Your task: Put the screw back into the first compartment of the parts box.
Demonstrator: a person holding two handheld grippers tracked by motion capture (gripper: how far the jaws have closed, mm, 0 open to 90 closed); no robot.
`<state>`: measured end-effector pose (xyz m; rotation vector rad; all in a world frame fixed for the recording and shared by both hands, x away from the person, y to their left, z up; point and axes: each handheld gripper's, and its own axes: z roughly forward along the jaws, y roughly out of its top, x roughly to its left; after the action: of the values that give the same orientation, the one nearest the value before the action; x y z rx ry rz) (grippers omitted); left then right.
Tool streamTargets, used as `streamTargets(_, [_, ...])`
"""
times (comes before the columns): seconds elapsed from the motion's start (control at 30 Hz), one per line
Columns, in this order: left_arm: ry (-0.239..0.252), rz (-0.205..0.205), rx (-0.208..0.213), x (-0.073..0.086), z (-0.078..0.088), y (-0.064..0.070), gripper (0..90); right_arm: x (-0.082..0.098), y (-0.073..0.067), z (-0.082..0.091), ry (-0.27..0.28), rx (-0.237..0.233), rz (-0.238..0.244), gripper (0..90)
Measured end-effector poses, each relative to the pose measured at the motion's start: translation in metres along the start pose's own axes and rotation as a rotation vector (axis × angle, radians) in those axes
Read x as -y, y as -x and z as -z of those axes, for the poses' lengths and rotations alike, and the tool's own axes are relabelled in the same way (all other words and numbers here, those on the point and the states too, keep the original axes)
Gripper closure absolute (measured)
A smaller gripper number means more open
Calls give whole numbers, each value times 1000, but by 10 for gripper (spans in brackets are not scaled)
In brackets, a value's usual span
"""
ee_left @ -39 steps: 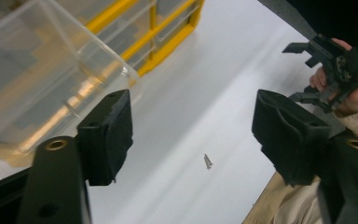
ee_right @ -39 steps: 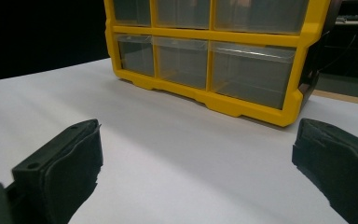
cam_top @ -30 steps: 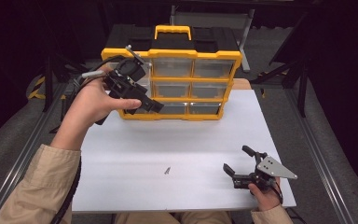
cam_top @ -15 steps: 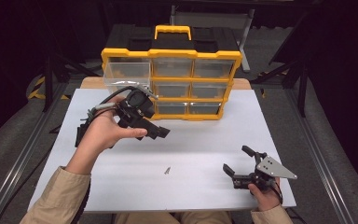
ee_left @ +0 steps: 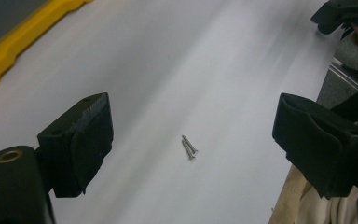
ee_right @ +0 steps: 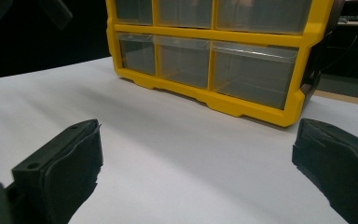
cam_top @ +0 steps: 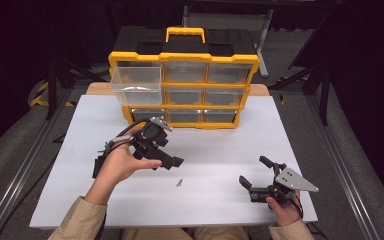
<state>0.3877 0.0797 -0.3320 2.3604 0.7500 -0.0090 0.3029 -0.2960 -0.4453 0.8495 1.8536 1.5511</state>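
Left gripper view: screws [ee_left: 188,147] between open tool [ee_left: 191,144] jaws

A white table top [cam_top: 300,135] carries two things — a yellow drawer cabinet [cam_top: 184,85] standing at its far edge, its top-left clear drawer [cam_top: 136,79] pulled out, and two small screws [ee_left: 188,147] lying side by side, touching, near the middle of the near half.
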Motion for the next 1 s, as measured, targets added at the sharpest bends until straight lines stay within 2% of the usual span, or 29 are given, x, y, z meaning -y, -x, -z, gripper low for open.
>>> streamTargets(0.13, [2, 2, 1, 11, -17, 1, 134, 0, 0, 0, 0, 0, 2, 20])
streamTargets(0.23, [14, 1, 5, 15, -23, 1, 136, 0, 0, 0, -2, 0, -2, 20])
streamTargets(0.3, [19, 14, 4, 21, -31, 2, 137, 0, 0, 0, -2, 0, -1, 20])
streamTargets(0.4, [21, 18, -4, 27, -40, 2, 148, 0, 0, 0, 0, 1, 4, 20])
streamTargets(0.5, [2, 30, -20, 32, -48, 3, 164, 0, 0, 0, -2, 3, 2, 20])
streamTargets(0.53, [9, 23, -24, 33, -50, 2, 171, 0, 0, 0, -3, 3, 2, 19])
streamTargets(0.63, [19, 45, -13, 39, -54, 2, 220, 0, 0, 0, -2, 1, 5, 20])
streamTargets(0.67, [23, 33, -16, 41, -56, 2, 233, 0, 0, 0, -3, 2, 5, 19])
streamTargets(0.73, [8, 41, -24, 45, -60, 2, 256, 0, 0, 0, -3, 1, 3, 20])
streamTargets(0.83, [15, 43, -24, 50, -65, 1, 330, 0, 0, 0, -2, 1, -1, 20])
streamTargets(0.9, [32, 61, -18, 55, -68, 1, 381, 0, 0, 0, -4, 2, 0, 20])
streamTargets(0.93, [45, 51, -16, 57, -69, 1, 404, 0, 0, 0, -3, 1, 4, 20])
streamTargets(1.0, [32, 44, -22, 60, -73, 1, 462, 0, 0, 0, -3, 1, 3, 20])
